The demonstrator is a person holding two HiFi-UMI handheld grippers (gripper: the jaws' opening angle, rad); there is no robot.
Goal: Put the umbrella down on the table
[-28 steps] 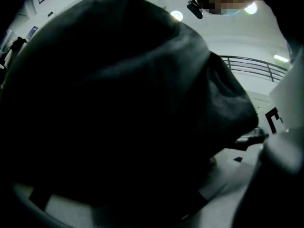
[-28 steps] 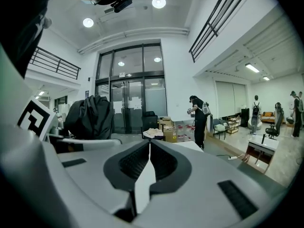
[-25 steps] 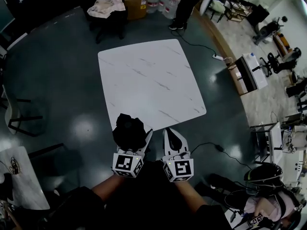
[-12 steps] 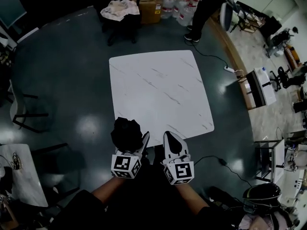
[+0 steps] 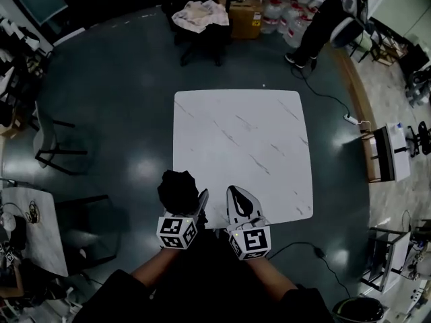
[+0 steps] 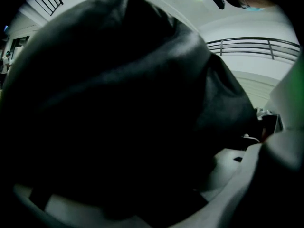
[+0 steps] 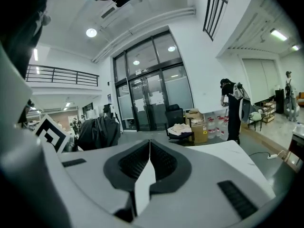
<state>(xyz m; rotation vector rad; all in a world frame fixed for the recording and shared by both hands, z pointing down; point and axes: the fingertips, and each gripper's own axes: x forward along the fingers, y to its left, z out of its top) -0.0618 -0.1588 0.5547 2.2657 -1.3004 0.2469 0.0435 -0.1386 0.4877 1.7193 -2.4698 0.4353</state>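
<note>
Both tools have come forward over the near edge of the white desk (image 5: 242, 133). The left tool (image 5: 192, 204) grips the bundled black umbrella (image 5: 178, 188), jaws spread wide around it, at the desk's near-left corner. Just beside it, the right tool (image 5: 237, 197) is closed with nothing between its jaws.

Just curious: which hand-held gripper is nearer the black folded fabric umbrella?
Left. The left hand-held gripper grips the black folded fabric umbrella; the right hand-held gripper is beside it, apart.
</note>
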